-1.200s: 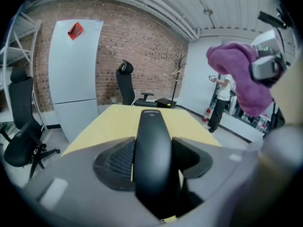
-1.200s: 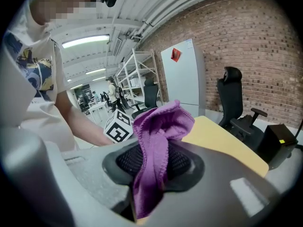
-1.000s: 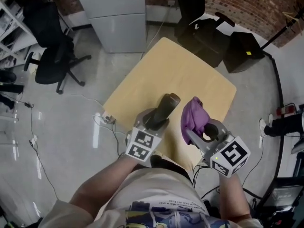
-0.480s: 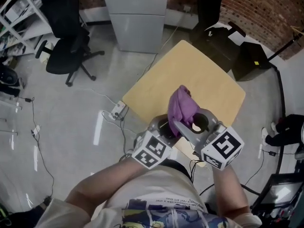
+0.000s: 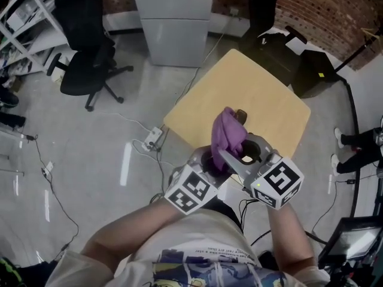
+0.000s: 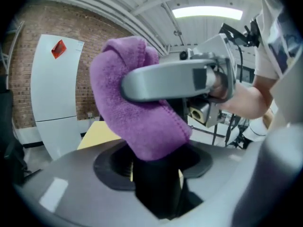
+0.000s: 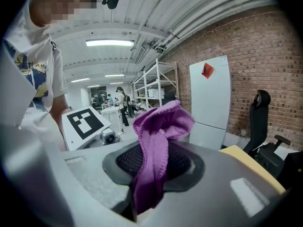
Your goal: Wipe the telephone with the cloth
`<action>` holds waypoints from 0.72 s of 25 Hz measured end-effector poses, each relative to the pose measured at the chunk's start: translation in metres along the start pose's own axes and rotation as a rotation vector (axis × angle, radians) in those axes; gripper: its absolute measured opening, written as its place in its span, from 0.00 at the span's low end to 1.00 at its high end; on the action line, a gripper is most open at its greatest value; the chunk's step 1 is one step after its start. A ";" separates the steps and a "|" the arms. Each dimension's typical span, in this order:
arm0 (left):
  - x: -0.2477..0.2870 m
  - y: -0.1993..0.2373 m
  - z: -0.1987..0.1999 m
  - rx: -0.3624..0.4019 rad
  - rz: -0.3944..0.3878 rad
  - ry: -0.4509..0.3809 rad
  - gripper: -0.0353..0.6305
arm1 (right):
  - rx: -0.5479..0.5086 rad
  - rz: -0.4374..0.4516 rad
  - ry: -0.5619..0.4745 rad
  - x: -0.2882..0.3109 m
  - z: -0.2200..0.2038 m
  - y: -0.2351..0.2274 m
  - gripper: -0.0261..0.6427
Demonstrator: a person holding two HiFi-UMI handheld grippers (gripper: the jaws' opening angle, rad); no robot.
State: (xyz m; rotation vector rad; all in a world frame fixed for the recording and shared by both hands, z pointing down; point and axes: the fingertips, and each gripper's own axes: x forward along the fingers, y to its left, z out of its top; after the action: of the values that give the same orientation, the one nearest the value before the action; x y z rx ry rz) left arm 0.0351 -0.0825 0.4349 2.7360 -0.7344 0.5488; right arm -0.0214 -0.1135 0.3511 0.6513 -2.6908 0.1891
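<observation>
Pale wood forms the one square counter (image 5: 257,79), standing on a grey floor beside one white cabinet (image 5: 173,17) and one black office chair (image 5: 90,70). Two hand-held grippers meet over the counter's near corner. The left hand-held gripper (image 5: 207,162) has its jaws set wide and clamped on the single dark telephone handset (image 6: 156,193), which is raised over that corner with its far tip poking out past the cloth. The right hand-held gripper (image 7: 151,174) is closed on the one purple towelling cloth (image 5: 227,135), pinching a fold so the bunched rest stands above its jaws. The cloth lies on top of the handset, touching it.
</observation>
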 end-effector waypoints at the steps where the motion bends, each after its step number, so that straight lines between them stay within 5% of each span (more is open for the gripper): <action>1: -0.003 -0.001 -0.001 0.003 -0.007 -0.001 0.43 | 0.001 -0.017 -0.001 -0.002 -0.001 -0.002 0.20; 12: -0.034 -0.015 -0.015 0.020 -0.069 -0.009 0.44 | 0.007 -0.211 -0.014 -0.034 0.002 -0.028 0.20; 18: -0.051 -0.017 -0.019 0.022 -0.092 -0.022 0.43 | -0.002 -0.244 -0.033 -0.039 0.019 -0.010 0.20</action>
State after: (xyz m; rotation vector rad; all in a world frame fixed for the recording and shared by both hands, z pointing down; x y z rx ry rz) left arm -0.0022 -0.0404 0.4281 2.7841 -0.6076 0.5108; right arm 0.0098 -0.1104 0.3186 0.9811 -2.6118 0.1121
